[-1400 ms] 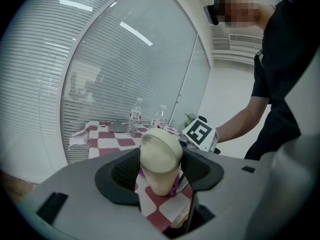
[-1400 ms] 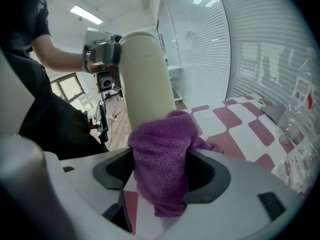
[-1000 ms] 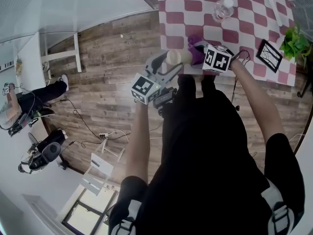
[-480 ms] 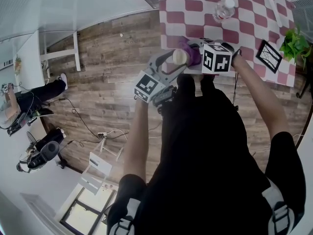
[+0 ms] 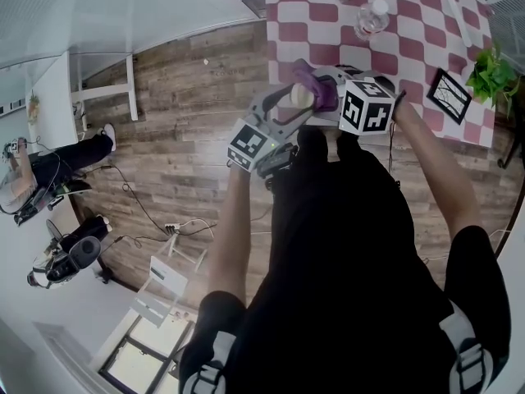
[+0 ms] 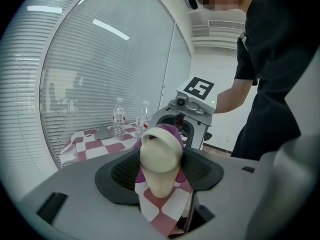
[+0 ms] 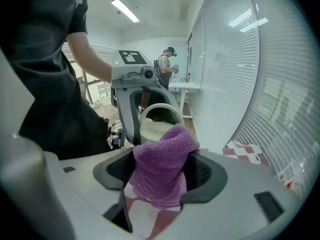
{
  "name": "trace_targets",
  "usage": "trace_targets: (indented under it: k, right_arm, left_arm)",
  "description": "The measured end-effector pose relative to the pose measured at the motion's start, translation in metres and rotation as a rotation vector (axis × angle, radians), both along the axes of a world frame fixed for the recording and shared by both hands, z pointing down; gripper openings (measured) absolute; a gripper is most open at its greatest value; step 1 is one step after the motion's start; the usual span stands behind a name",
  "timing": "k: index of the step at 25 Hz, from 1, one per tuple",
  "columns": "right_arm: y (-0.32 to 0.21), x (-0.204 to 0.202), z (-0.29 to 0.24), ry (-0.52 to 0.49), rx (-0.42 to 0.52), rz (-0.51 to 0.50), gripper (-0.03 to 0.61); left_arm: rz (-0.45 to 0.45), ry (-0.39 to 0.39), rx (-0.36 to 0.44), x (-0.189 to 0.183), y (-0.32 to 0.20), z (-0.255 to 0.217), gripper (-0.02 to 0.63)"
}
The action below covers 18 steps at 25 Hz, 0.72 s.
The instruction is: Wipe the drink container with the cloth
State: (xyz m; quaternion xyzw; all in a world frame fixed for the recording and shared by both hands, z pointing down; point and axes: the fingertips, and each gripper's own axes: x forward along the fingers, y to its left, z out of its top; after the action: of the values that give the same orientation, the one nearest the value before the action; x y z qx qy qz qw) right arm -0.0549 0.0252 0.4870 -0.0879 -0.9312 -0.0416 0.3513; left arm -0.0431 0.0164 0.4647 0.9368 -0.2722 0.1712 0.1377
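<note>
The drink container [image 6: 160,166] is a cream bottle with a loop handle; my left gripper [image 6: 160,173] is shut on its body and holds it above the table's near edge. In the head view the container [image 5: 300,95] pokes out of my left gripper [image 5: 289,105]. A purple cloth [image 7: 161,164] is bunched between the pads of my right gripper [image 7: 161,176], which is shut on it. That cloth [image 5: 318,89] presses against the container's far side and top, with my right gripper [image 5: 332,89] facing the left one. The container [image 7: 157,126] shows just behind the cloth.
A table with a red and white checked cloth [image 5: 410,31] lies ahead, bearing a clear water bottle [image 5: 372,19], a framed picture [image 5: 450,93] and a green plant [image 5: 495,74]. Two water bottles [image 6: 131,121] stand on it. People [image 5: 57,167] stand on the wooden floor to the left.
The right gripper has risen with the purple cloth, sliding it from beside the container up over its top. The left gripper and container have shifted slightly up the picture.
</note>
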Motion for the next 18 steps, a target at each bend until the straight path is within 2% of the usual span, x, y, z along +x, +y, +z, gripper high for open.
trace_targets:
  k: [4,7,8,11,18]
  right_arm:
    - [-0.003,0.018,-0.014,-0.040,0.004,0.064,0.251]
    - [-0.008,0.034,-0.026,-0.086,-0.011,0.136,0.136]
    - [-0.011,0.041,-0.030,-0.103,-0.016,0.164,0.116]
    - [-0.024,0.063,-0.042,-0.158,-0.016,0.274,0.094]
    - [-0.054,0.121,-0.087,-0.313,-0.031,0.556,0.089]
  left_arm:
    - [-0.008,-0.012,0.008,0.006,-0.001,-0.002,0.275]
    - [-0.026,-0.017,0.010,0.009,-0.003,-0.002,0.275]
    - [-0.031,-0.021,0.013,0.011,-0.003,-0.002,0.275]
    - [-0.042,-0.041,0.033,0.018,-0.003,-0.002,0.275]
    - [-0.078,-0.057,0.061,0.036,-0.004,-0.004,0.275]
